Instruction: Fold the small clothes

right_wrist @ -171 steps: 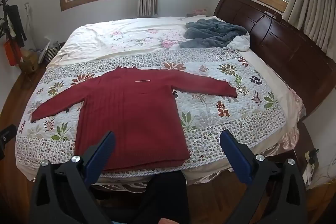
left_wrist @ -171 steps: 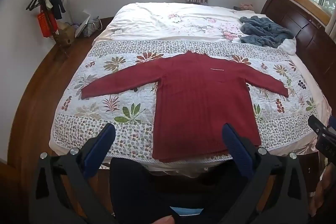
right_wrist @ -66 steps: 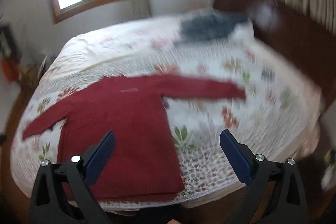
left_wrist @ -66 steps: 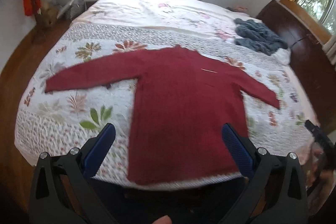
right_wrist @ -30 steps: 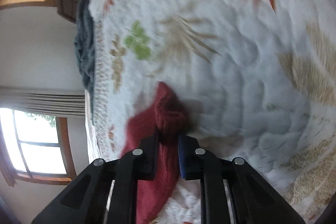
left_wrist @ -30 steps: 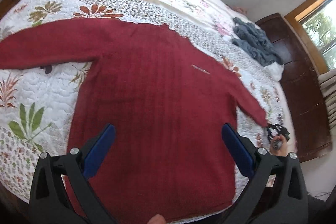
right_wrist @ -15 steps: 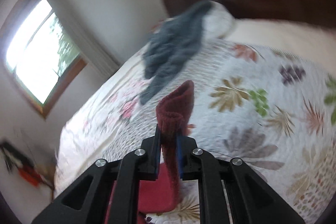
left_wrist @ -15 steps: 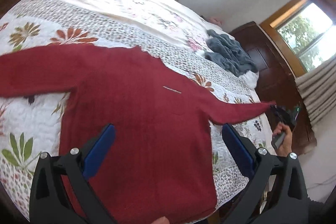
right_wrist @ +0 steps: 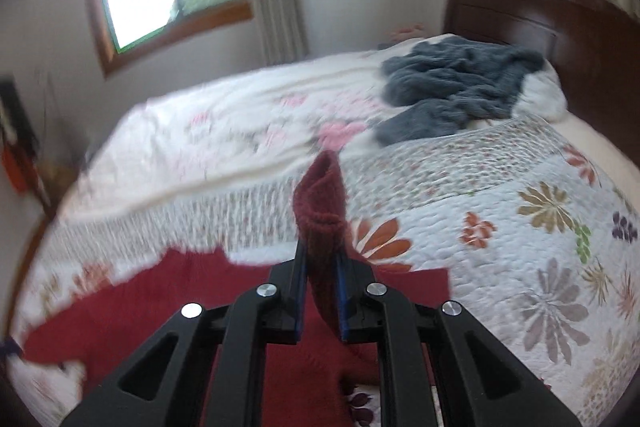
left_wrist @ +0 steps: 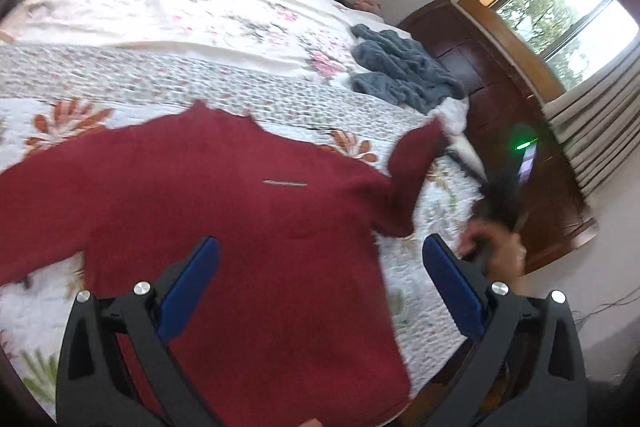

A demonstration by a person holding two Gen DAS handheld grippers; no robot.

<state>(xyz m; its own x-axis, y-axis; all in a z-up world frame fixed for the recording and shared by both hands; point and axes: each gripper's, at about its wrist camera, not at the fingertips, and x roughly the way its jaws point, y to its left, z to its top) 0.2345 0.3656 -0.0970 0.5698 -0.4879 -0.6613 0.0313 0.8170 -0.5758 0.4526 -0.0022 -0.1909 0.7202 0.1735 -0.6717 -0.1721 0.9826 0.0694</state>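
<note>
My right gripper (right_wrist: 320,291) is clenched on the cuff of the red sweater (left_wrist: 240,227), and since half a second ago I have carried this sleeve (left_wrist: 412,163) higher and inward, above the body that lies flat on the quilt (left_wrist: 120,75). So the first fold has begun. My left gripper (left_wrist: 316,287) hovers released above the hem.

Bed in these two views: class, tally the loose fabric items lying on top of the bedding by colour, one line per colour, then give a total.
Red: 1, the sweater, its sleeve cuff held in the right gripper
Grey-blue: 1, the crumpled blanket
Total: 2
</note>
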